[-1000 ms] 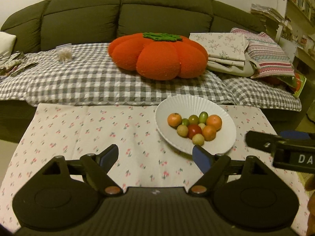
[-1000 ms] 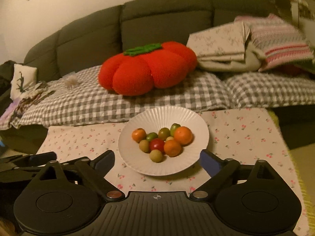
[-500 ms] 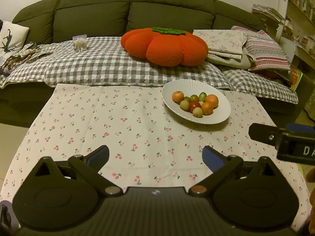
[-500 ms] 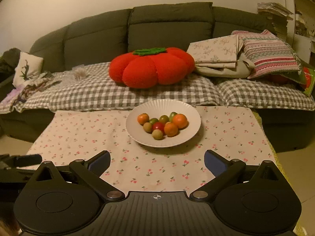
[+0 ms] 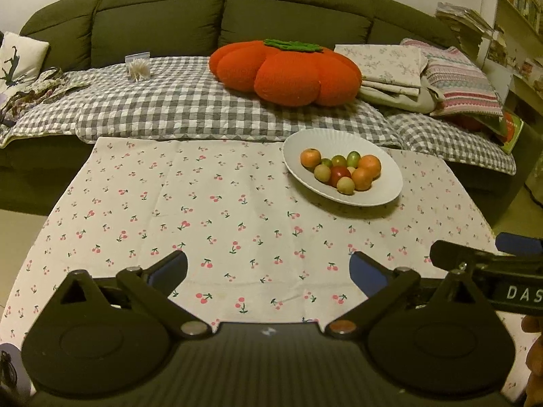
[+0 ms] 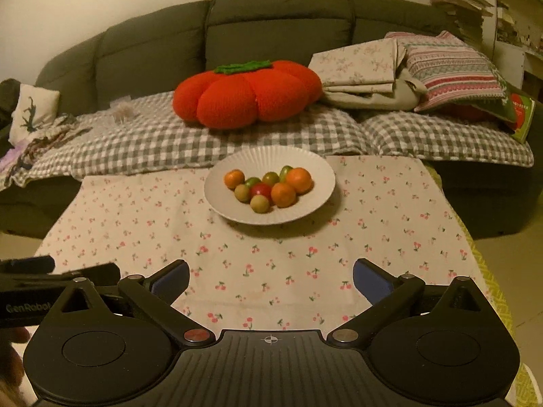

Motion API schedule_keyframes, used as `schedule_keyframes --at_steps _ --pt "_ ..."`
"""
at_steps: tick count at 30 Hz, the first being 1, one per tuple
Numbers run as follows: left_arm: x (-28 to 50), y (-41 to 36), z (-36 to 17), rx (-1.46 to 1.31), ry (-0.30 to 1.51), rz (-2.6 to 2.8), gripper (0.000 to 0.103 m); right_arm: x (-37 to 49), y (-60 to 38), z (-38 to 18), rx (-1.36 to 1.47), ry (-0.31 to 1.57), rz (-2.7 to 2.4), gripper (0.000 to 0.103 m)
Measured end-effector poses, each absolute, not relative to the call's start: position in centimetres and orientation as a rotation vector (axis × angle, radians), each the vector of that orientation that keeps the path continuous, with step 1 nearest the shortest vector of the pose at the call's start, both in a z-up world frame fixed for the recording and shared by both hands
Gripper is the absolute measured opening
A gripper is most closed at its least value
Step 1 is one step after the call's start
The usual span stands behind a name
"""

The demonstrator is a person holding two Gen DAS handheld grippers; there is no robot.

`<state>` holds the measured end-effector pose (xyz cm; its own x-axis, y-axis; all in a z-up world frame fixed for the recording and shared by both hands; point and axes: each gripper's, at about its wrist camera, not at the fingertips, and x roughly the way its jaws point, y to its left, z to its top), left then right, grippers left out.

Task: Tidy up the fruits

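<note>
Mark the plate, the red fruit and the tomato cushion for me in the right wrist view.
plate (image 6: 305,210): right wrist view, bare front rim.
red fruit (image 6: 260,190): right wrist view, middle of its top.
tomato cushion (image 6: 244,100): right wrist view, centre front lobe.

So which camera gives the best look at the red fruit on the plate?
The right wrist view: the red fruit sits near centre, facing the camera. In the left wrist view the same fruit lies off to the right, partly hidden by neighbouring fruit.

Both wrist views face the plate (image 5: 390,183) (image 6: 315,169).
</note>
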<state>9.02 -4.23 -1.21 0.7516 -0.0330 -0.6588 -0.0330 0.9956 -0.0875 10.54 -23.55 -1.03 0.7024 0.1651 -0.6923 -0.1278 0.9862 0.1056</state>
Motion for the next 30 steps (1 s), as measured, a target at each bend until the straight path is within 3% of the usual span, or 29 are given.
schedule_keyframes --at_steps 30 --pt "9.06 -4.3 -1.02 -0.068 0.697 0.023 0.102 10.51 -23.12 -2.08 0.036 0.791 0.163 0.103"
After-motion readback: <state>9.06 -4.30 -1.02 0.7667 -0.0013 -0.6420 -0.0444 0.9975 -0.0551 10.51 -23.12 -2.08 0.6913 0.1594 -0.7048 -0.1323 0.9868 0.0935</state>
